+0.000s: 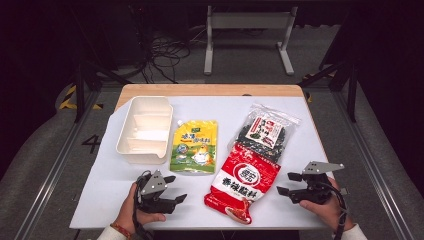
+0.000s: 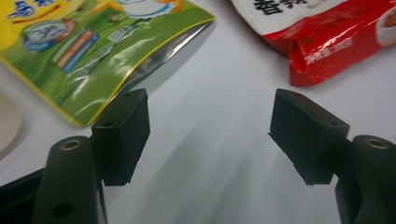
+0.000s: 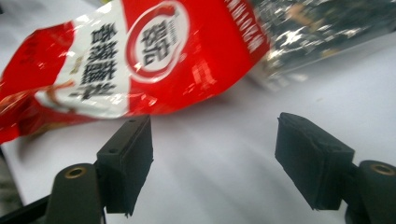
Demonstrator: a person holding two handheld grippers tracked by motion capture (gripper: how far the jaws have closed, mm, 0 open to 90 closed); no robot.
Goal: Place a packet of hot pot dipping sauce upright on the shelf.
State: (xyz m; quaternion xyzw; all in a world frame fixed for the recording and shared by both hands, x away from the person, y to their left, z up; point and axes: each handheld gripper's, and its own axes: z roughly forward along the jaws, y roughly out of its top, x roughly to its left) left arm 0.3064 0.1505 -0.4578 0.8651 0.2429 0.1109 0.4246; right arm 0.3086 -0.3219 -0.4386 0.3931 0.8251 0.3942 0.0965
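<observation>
Tray (image 1: 145,129): white, with dividers, upper left of the high view, on the white mat (image 1: 210,210); its right wall sits just beside the yellow pouch.

Yellow pouch (image 1: 194,146): yellow-green spouted pouch lying flat, left of centre in the high view, between the tray and the red bag. In the left gripper view its lower corner (image 2: 93,60) fills the upper left, just above the left pad.

Left gripper (image 1: 172,188): lower left of the high view, held in the person's left hand (image 1: 134,210), pointing right toward the red bag. Its jaws stand apart with bare mat between them; the pads (image 2: 122,135) touch nothing. It hovers just below the pouch, apart from it.

Red bag (image 1: 243,182): red and white packet, lower centre of the high view, lying aslant between the two grippers. Its upper end overlaps the dark bag. In the right gripper view it (image 3: 140,60) spans the upper left; in the left gripper view its end (image 2: 327,37) shows upper right.

Dark bag (image 1: 263,131): clear packet of dark contents with a red label, upper right of centre.

Right gripper (image 1: 289,183): lower right of the high view, in the right hand (image 1: 327,207), pointing left at the red bag, near but not touching. Jaws wide, nothing between the pads (image 3: 126,163).
</observation>
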